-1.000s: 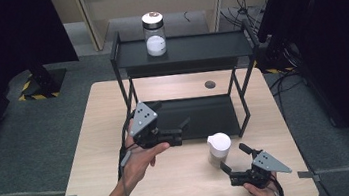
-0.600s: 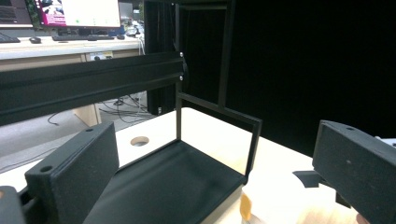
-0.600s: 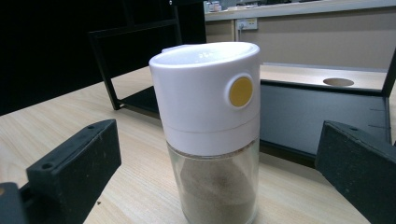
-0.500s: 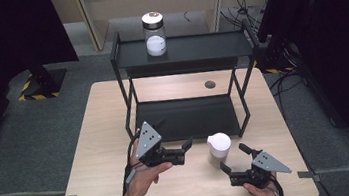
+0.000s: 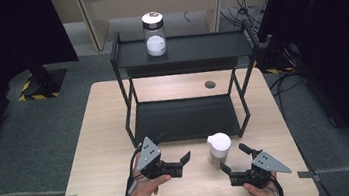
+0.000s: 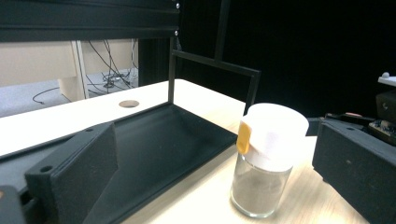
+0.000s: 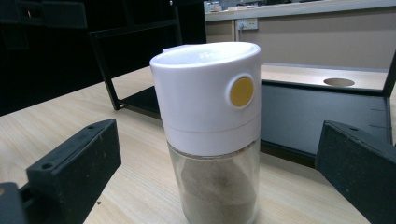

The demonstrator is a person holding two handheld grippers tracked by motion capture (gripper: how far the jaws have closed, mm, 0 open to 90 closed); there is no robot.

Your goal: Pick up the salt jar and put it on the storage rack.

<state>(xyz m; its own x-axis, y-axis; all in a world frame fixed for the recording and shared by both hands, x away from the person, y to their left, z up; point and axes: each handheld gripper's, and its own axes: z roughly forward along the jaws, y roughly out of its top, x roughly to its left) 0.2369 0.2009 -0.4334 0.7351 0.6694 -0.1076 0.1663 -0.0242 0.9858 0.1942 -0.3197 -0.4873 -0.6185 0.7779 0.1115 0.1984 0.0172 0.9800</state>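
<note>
The shaker jar (image 5: 219, 149) is standing upright on the desk (image 5: 102, 137), just in front of the right front leg of the black rack (image 5: 182, 51). This jar serves as the landmark for all positions below.

The right tongs (image 5: 230, 159) are lying just in front and to the right of the jar, jaws spread wide and pointing at it. In the right gripper view the jar (image 7: 212, 130) is sitting between the two jaws without touching either, a placement that suits a side grasp on the glass body. The left tongs (image 5: 186, 158) are waiting to the left of the jar, jaws also apart and gripping nothing, aimed toward it; the left gripper view is showing the jar (image 6: 268, 161) ahead and to the right of centre.

Contents: the jar's clear lower body is holding a brownish-grey powder, filling most of the glass. A white cap with a round yellow button (image 7: 242, 91) is closing it.

A second jar (image 5: 154, 34), well behind the shaker on the top shelf of the rack, is holding a white substance under a dark lid. The lower tray (image 5: 185, 119) behind the shaker is carrying nothing.
</note>
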